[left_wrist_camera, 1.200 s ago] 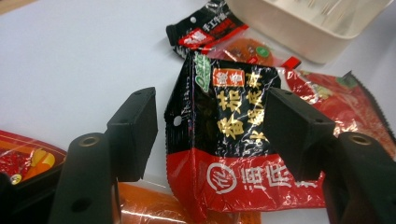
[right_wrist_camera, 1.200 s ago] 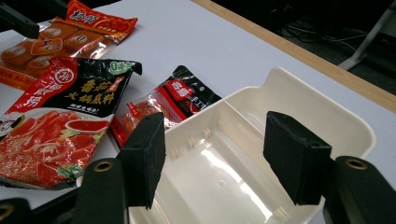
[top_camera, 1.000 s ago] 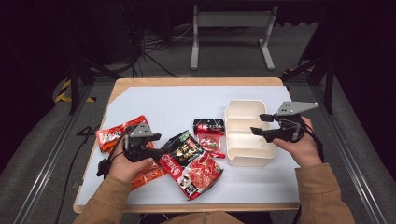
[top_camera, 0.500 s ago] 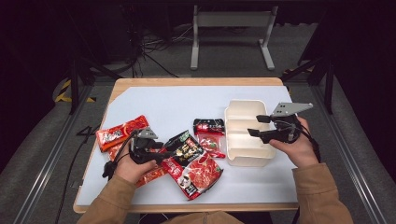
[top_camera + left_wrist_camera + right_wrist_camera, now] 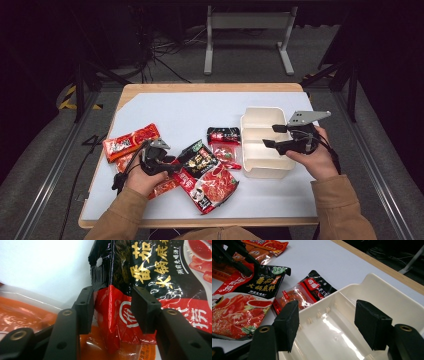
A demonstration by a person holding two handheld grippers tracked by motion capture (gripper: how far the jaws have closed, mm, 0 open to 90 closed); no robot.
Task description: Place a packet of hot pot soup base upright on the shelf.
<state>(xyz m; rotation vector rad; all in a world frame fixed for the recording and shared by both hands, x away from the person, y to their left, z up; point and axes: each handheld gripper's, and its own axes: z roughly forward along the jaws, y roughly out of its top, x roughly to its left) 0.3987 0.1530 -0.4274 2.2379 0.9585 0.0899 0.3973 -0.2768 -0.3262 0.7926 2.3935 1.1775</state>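
Note:
A large red and black hot-pot sauce packet (image 5: 210,177) (image 5: 150,272) (image 5: 239,307) lies at the front middle of the table. My left gripper (image 5: 177,167) (image 5: 112,307) is low at its left corner. Its jaws have just been closing, and the packet's buckled corner stands between the pads, which I cannot see pressing on it. My right gripper (image 5: 270,136) (image 5: 327,320) hovers open over the white two-part container (image 5: 250,117) (image 5: 372,282), with nothing between its jaws.
A small black and red packet (image 5: 225,142) (image 5: 304,292) lies just left of the container. An orange-red packet (image 5: 131,141) (image 5: 265,243) lies at the left, and a clear orange one (image 5: 162,187) (image 5: 20,317) sits under my left hand. White mat covers the table.
My left gripper has come down onto the corner of the large packet and its jaws have narrowed around it. The right gripper has hardly moved.

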